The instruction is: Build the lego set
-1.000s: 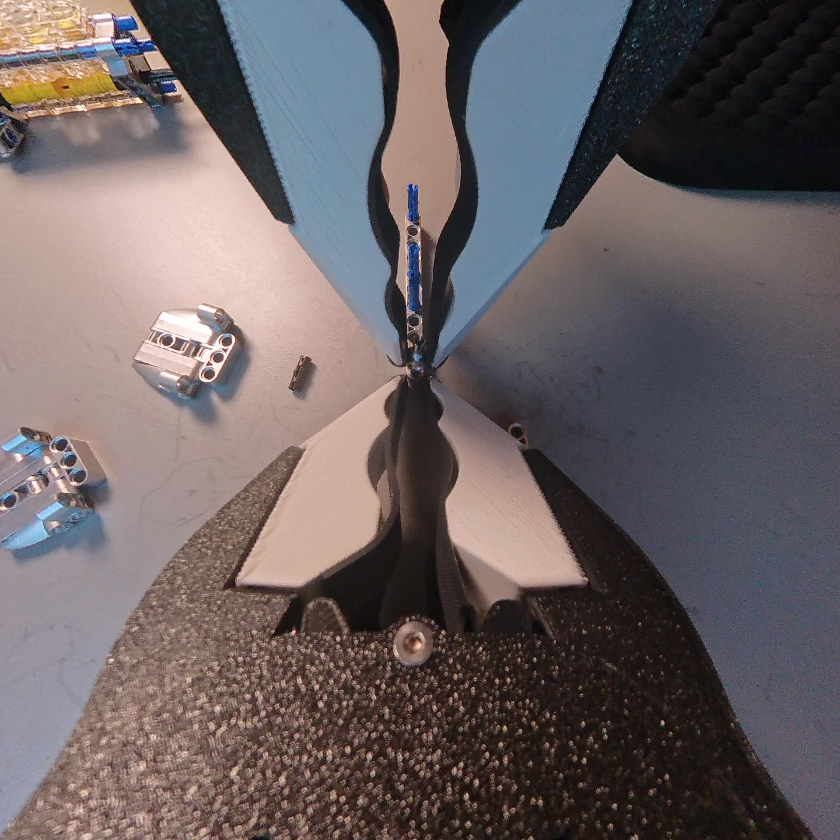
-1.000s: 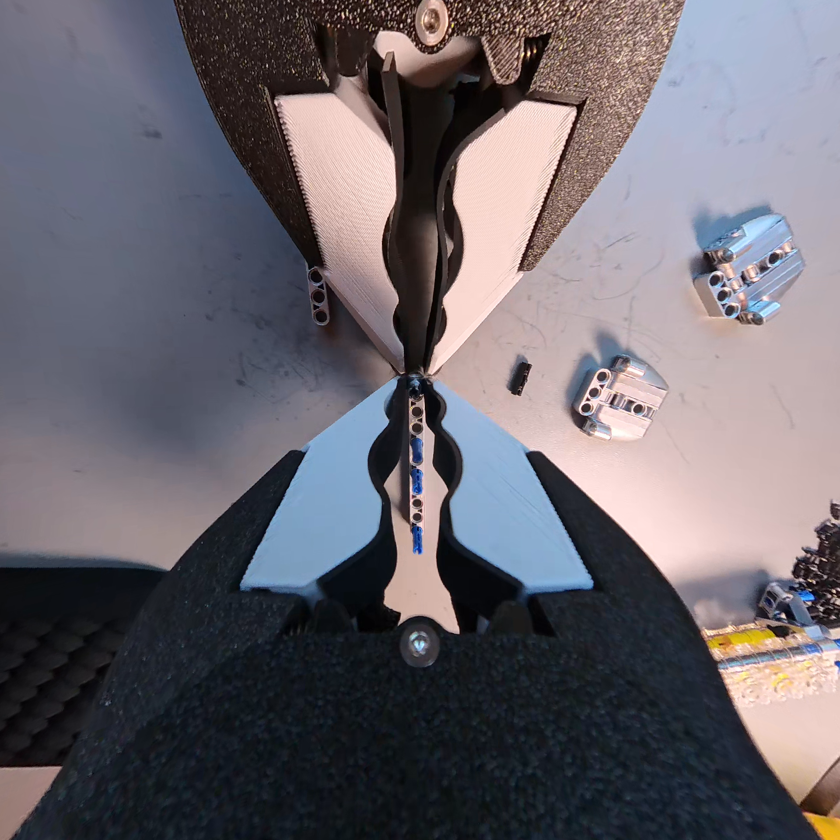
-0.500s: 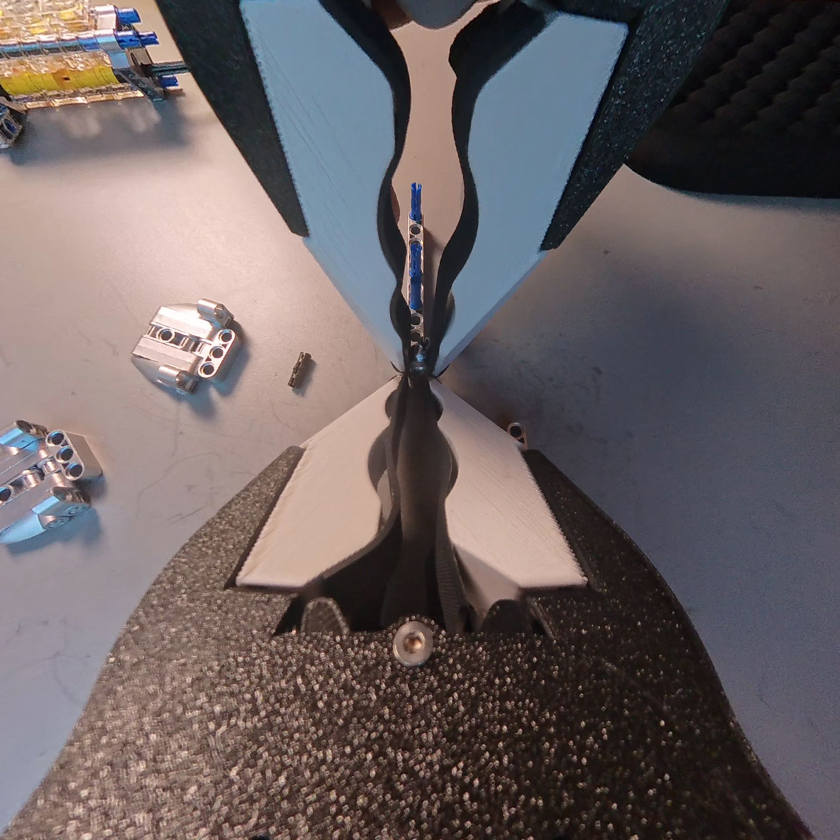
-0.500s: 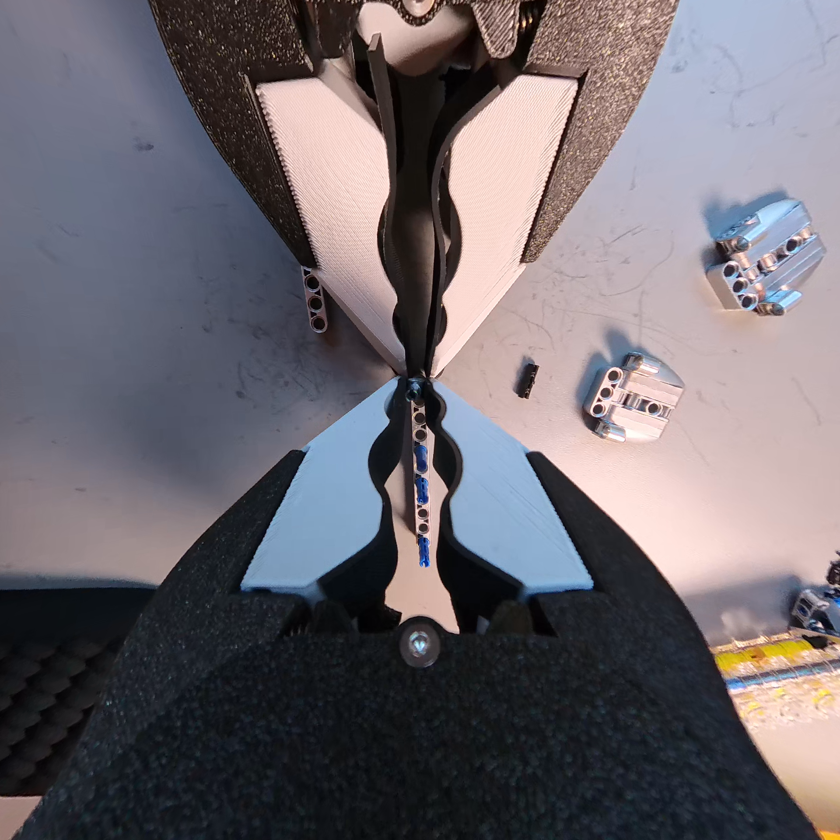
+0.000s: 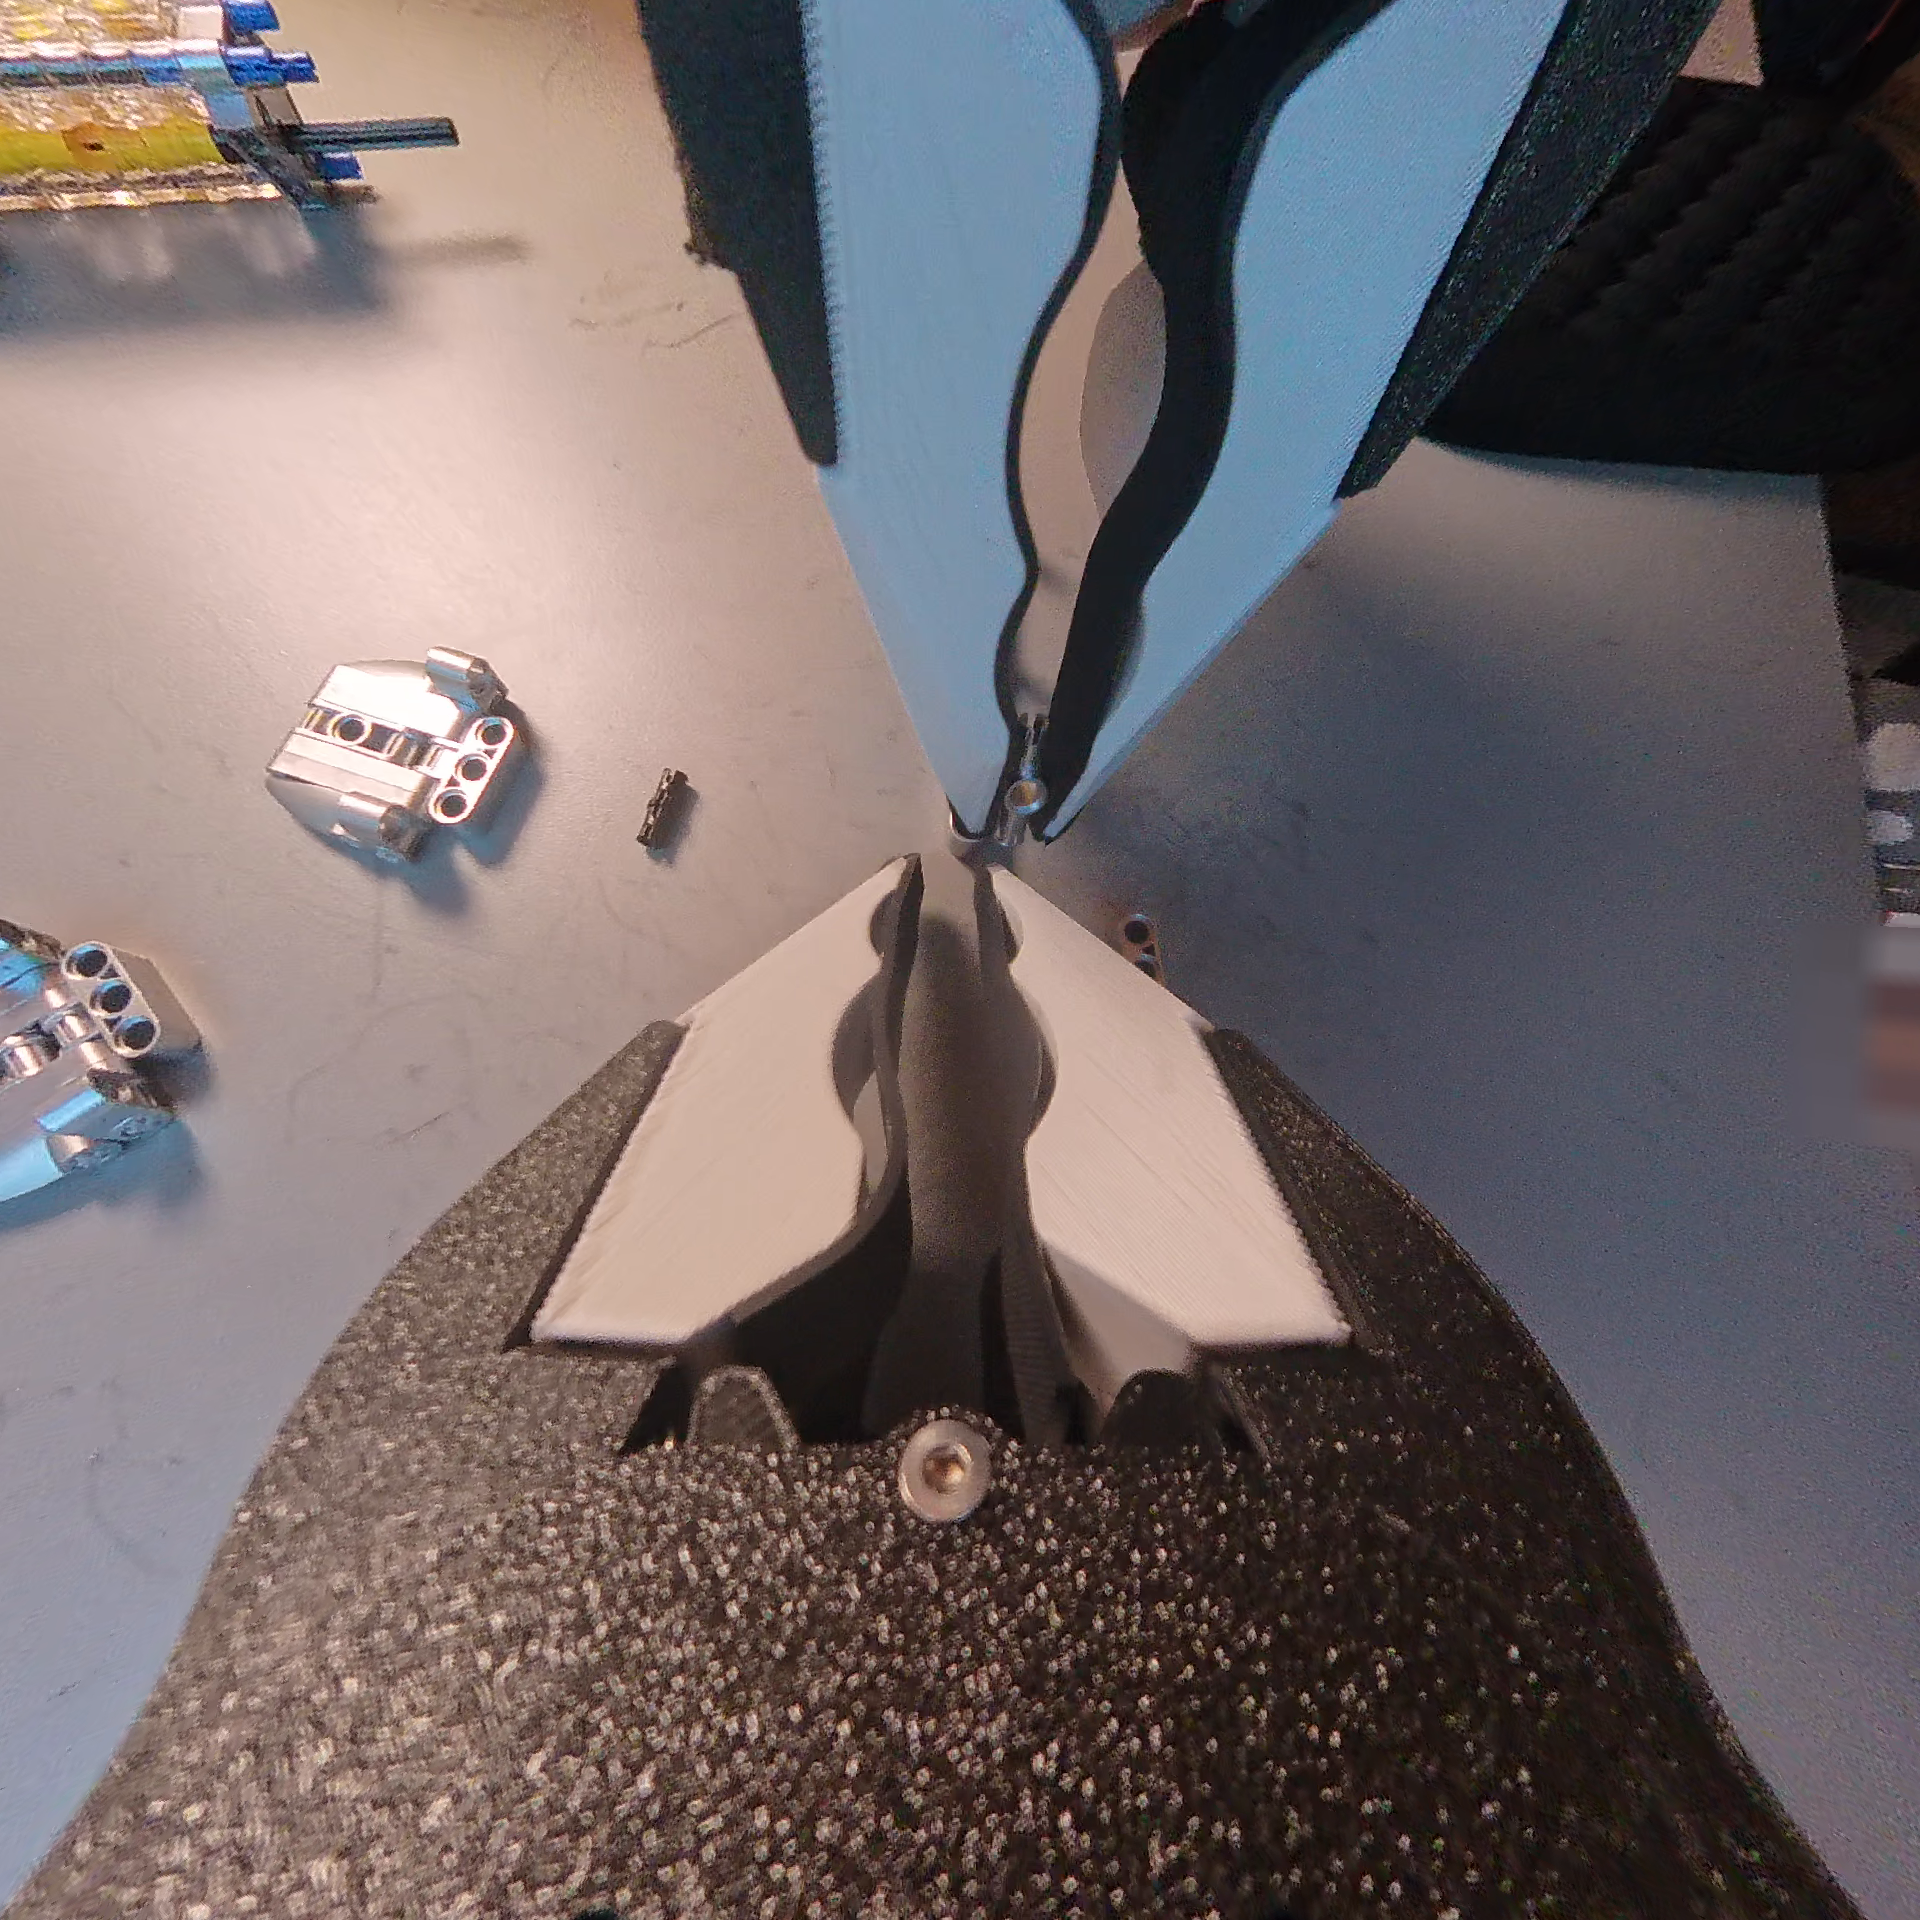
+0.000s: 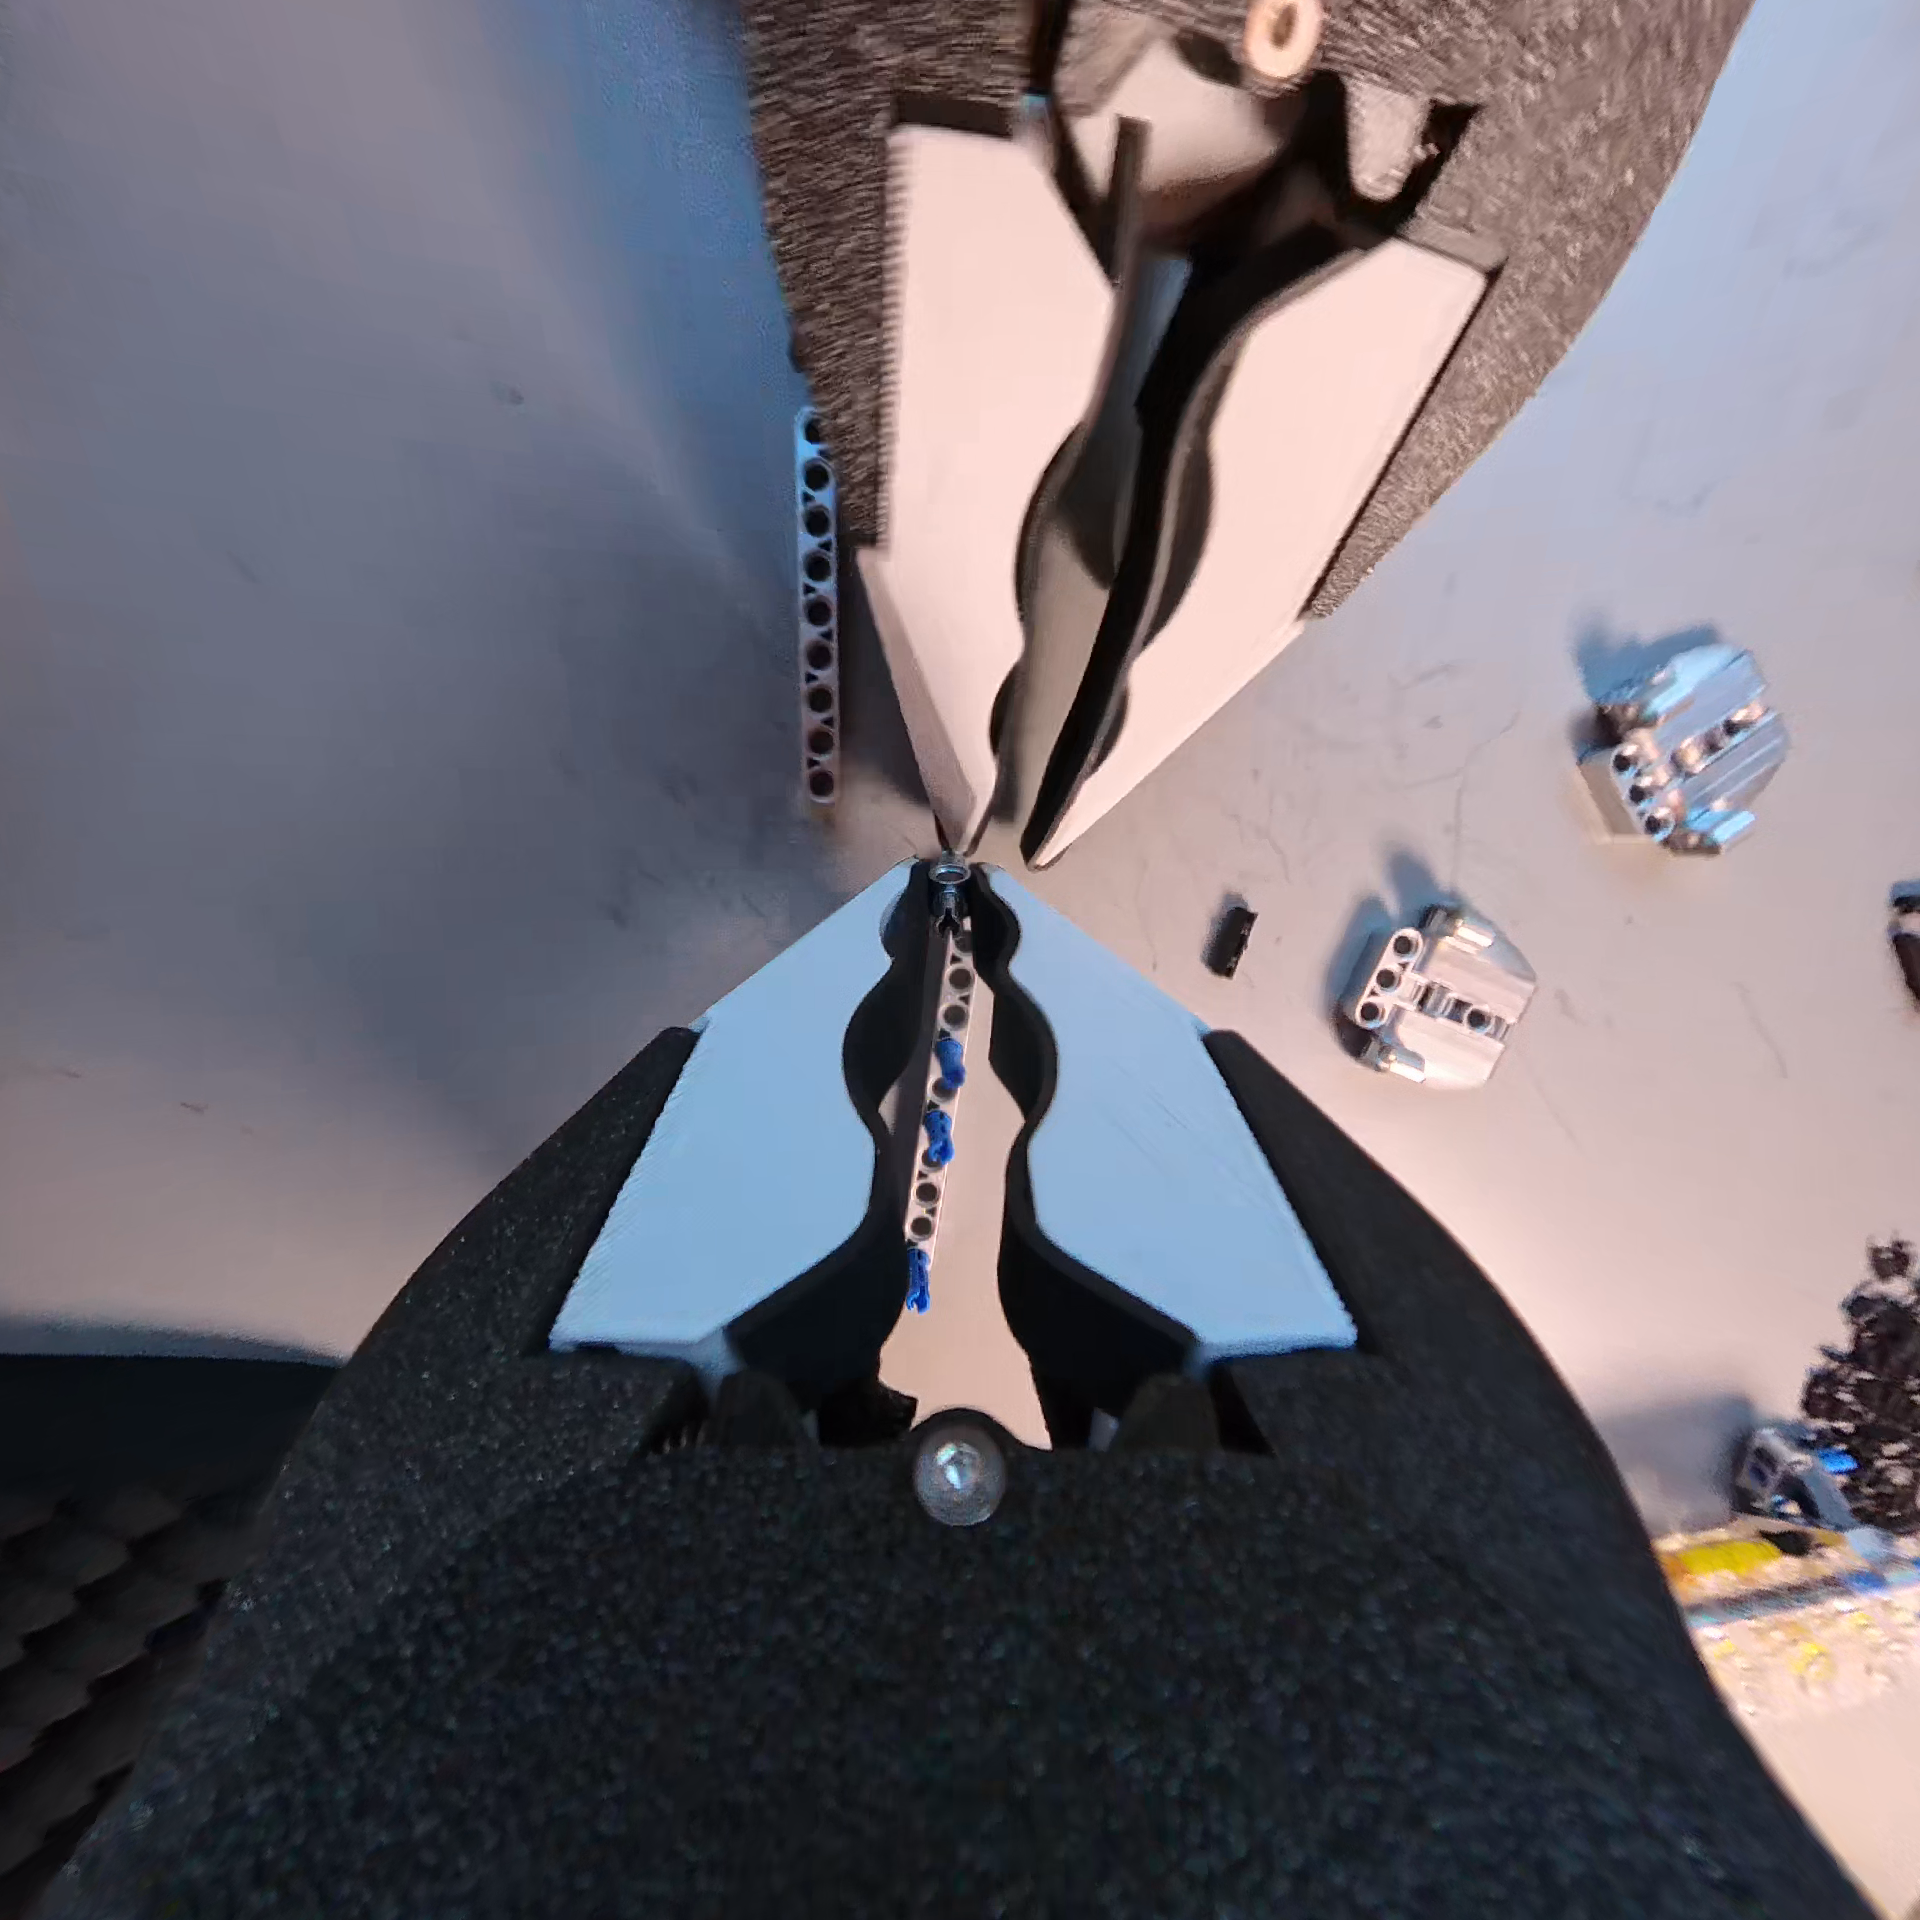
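Over a grey table (image 5: 1455, 727), right claw (image 6: 951, 871) grips a holed beam (image 6: 940, 1091); left claw (image 5: 951, 868) stands slightly parted.

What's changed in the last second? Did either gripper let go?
The left gripper has opened slightly, its tips parting and leaving the small grey connector; the two grippers now meet at an angle. The right gripper stays clamped on the grey beam. The silver panels stay put.
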### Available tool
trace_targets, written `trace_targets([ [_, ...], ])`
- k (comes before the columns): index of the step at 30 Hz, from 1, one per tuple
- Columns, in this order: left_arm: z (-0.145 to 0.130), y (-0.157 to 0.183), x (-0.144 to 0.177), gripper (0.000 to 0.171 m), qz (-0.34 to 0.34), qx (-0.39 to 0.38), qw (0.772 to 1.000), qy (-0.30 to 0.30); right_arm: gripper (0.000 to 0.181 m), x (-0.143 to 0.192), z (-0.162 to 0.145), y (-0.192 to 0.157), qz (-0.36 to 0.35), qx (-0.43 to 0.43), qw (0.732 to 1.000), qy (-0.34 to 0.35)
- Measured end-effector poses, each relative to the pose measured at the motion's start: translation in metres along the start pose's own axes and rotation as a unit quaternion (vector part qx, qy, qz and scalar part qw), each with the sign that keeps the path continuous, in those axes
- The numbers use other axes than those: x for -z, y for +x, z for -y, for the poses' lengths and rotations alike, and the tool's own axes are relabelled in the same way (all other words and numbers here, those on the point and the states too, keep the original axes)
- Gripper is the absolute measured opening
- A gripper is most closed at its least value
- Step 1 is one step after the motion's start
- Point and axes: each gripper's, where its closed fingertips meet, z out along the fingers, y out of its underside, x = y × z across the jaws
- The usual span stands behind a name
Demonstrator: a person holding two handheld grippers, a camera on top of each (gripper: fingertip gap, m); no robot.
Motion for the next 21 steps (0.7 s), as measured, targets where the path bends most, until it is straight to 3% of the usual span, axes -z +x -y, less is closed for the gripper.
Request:
trace_targets([
  [6, 0.001, -0.009, 0.016, 0.008, -0.010, 0.027, 0.999, 0.015, 0.005, -0.005, -0.002, -0.010, -0.044, 0.083, 0.995, -0.021],
  [11, -0.001, -0.007, 0.012, 0.008, -0.008, 0.023, 1.000, 0.011, 0.005, 0.035, 0.015, -0.004, -0.082, -0.021, 0.993, 0.079],
  [13, 0.000, -0.004, 0.009, 0.009, -0.011, 0.018, 1.000, 0.011, 0.005, 0.045, 0.001, -0.019, -0.062, -0.082, 0.991, 0.083],
  [16, 0.005, 0.001, 0.001, 0.013, -0.016, 0.010, 1.000, 0.012, 0.006, 0.040, -0.050, -0.037, -0.068, -0.153, 0.986, 0.021],
  [18, 0.008, 0.002, -0.007, 0.015, -0.015, 0.002, 1.000, 0.001, 0.005, 0.032, -0.076, -0.039, -0.085, -0.198, 0.977, 0.000],
  [21, 0.008, 0.010, -0.016, 0.014, -0.031, 0.002, 0.999, -0.013, 0.006, 0.022, -0.089, -0.029, -0.096, -0.224, 0.970, 0.002],
])
